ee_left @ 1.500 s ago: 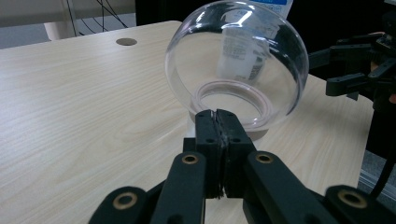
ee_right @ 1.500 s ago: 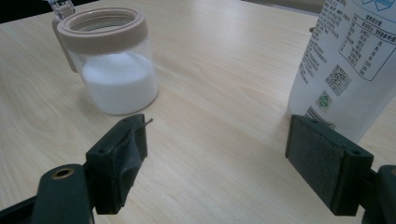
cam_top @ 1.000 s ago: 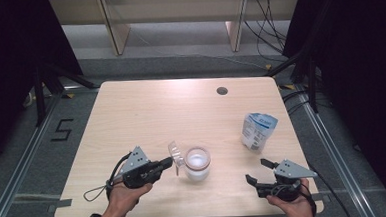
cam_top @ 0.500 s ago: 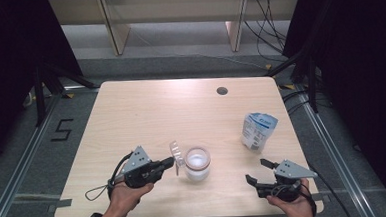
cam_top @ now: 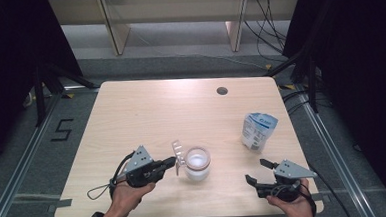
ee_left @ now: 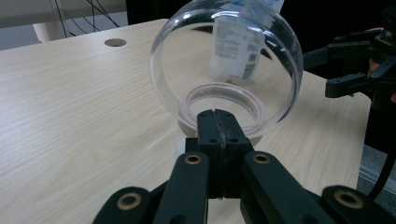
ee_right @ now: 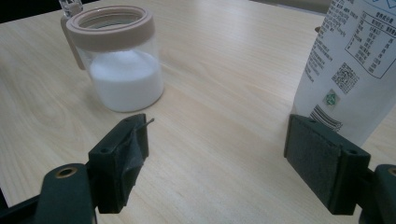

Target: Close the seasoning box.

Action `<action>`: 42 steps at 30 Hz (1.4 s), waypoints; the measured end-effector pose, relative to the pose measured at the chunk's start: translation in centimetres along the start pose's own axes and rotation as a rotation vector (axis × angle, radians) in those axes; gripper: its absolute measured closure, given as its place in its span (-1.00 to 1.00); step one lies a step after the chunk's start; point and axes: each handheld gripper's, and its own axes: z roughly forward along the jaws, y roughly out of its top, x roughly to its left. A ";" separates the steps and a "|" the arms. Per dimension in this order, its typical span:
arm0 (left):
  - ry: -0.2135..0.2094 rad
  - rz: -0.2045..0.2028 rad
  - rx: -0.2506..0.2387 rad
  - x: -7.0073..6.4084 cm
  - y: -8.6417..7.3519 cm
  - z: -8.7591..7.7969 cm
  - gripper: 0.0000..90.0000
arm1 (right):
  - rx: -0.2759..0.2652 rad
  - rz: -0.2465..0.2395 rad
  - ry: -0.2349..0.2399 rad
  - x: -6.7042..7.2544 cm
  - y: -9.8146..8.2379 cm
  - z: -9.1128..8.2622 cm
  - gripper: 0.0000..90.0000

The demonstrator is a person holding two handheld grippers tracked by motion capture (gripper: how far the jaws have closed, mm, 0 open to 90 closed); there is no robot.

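From the high view, a clear jar (cam_top: 197, 163) with a pinkish rim and white powder stands near the front of the wooden bench (cam_top: 146, 116). Its clear hinged lid (cam_top: 178, 153) stands up on the jar's left side. The left gripper (cam_top: 170, 163) reaches in from the left with its fingers pressed together at the lid's lower edge; the lid is glassy and thin here, hard to make out. The right gripper (cam_top: 256, 171) rests near the front right corner, fingers spread wide and holding nothing, well apart from the jar. A white and blue pouch (cam_top: 258, 131) stands behind it.

In the left gripper view, the black fingers (ee_left: 208, 135) are shut tight on the bottom of the lid (ee_left: 187, 60), hiding the hinge itself. The jar's rim (ee_left: 224, 105) shows through the lid, as does the pouch (ee_left: 236, 51), distorted.

In the right gripper view, the fingers (ee_right: 123, 158) stand wide apart over bare bench. The jar (ee_right: 122, 70) sits beyond the left one; the pouch (ee_right: 355, 65), cut off at the top and right, stands just behind the right one.
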 end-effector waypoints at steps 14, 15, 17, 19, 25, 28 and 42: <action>-0.014 -0.009 -0.011 -0.1 0.0 0.4 0.98 | 0.004 -0.009 0.012 0.1 0.0 0.1 -0.49; -0.015 -0.004 -0.010 -0.1 0.0 0.4 0.98 | -0.010 -0.032 0.000 -0.1 0.0 0.1 -0.49; -0.008 -0.003 -0.002 -0.1 0.0 0.4 0.98 | 0.006 -0.005 0.013 0.1 0.0 0.1 -0.49; -0.010 -0.003 0.001 -0.2 0.0 0.5 0.98 | -0.011 -0.029 0.000 0.0 0.0 0.2 -0.49; -0.014 0.001 0.007 -0.2 0.1 0.7 0.98 | -0.008 -0.030 -0.001 0.0 0.0 0.1 -0.49; -0.018 0.001 0.005 -0.2 0.1 0.8 0.98 | -0.009 -0.024 0.003 0.0 0.0 0.2 -0.49; -0.036 -0.033 0.009 -0.2 -0.1 1.1 0.72 | 0.004 -0.009 0.016 0.1 0.0 0.2 -0.49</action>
